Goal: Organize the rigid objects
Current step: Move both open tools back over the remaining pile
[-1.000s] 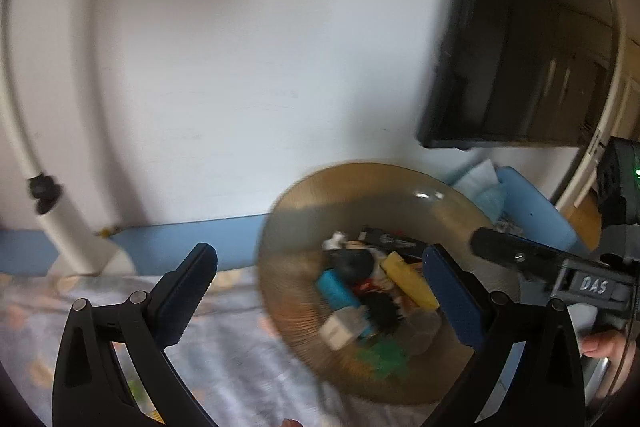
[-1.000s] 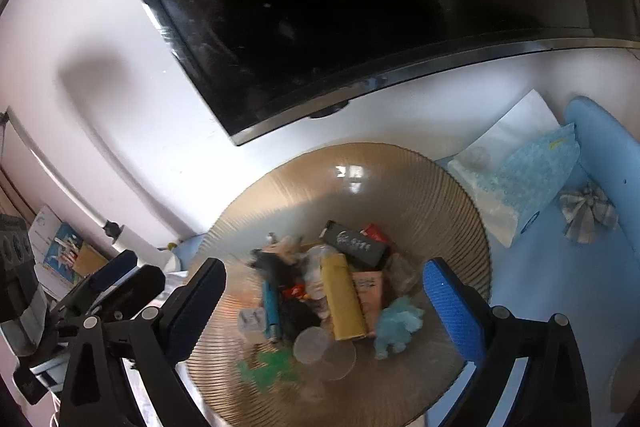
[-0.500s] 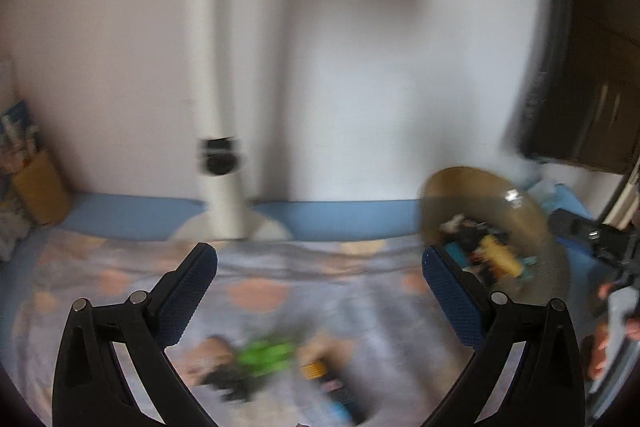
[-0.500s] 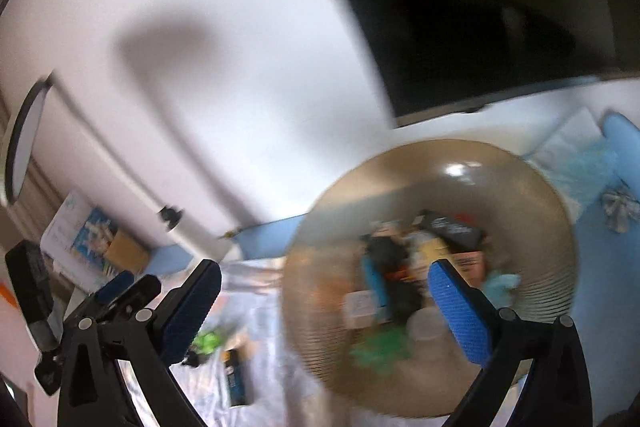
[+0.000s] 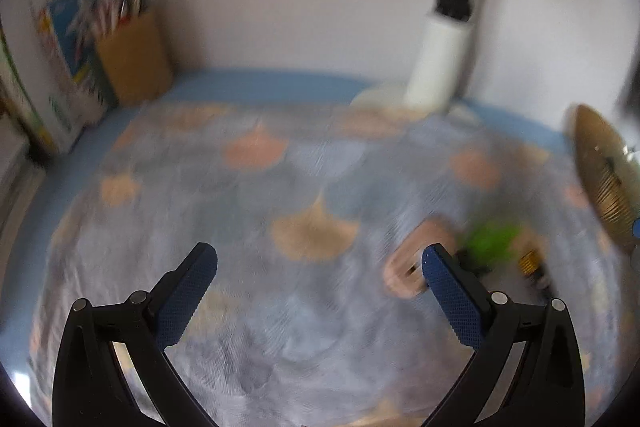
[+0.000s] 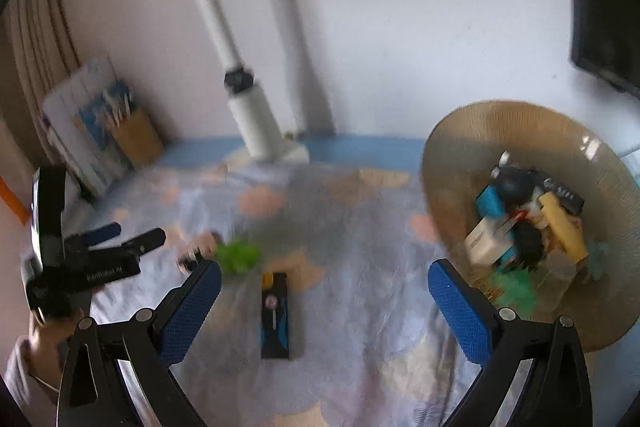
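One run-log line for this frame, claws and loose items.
left claw: open, empty | right claw: open, empty | bowl: full of small items | on cloth: green toy, black-blue pack

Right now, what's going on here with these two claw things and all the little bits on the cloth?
A person holds a gripper in each hand to tidy small objects. Both the left gripper and the right gripper are open and hold nothing. A ribbed bowl on the right holds a pile of small items. Loose on the patterned cloth lie a green toy and a flat black package, not yet picked up.
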Demonstrator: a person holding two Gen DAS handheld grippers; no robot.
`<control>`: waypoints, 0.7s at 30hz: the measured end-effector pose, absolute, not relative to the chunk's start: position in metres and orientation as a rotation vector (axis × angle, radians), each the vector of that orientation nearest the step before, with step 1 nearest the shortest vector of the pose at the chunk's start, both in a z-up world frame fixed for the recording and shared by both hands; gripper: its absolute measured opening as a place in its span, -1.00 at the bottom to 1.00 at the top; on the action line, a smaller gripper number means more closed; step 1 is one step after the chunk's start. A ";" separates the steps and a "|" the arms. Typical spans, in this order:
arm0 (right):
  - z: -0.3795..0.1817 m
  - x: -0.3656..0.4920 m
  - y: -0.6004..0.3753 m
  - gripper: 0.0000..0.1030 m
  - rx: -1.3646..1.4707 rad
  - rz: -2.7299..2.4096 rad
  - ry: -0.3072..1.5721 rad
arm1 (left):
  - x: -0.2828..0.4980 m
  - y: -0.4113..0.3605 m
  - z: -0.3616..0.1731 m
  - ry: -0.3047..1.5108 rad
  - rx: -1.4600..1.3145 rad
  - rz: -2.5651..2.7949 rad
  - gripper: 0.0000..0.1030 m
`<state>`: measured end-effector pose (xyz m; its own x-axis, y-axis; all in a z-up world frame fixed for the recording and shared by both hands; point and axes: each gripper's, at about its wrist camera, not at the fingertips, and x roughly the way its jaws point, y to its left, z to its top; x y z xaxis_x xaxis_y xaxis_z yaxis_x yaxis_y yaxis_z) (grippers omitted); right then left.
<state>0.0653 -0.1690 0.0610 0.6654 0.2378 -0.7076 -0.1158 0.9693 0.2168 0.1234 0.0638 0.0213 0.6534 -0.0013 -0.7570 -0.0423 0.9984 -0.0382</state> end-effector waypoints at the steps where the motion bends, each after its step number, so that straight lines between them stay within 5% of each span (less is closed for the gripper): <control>1: 0.054 0.066 -0.165 1.00 0.155 0.209 0.837 | 0.122 0.066 0.017 0.868 -0.060 0.021 0.99; 21: -0.014 0.083 -0.120 1.00 -0.090 0.217 0.963 | 0.141 0.015 -0.005 0.892 0.049 -0.127 1.00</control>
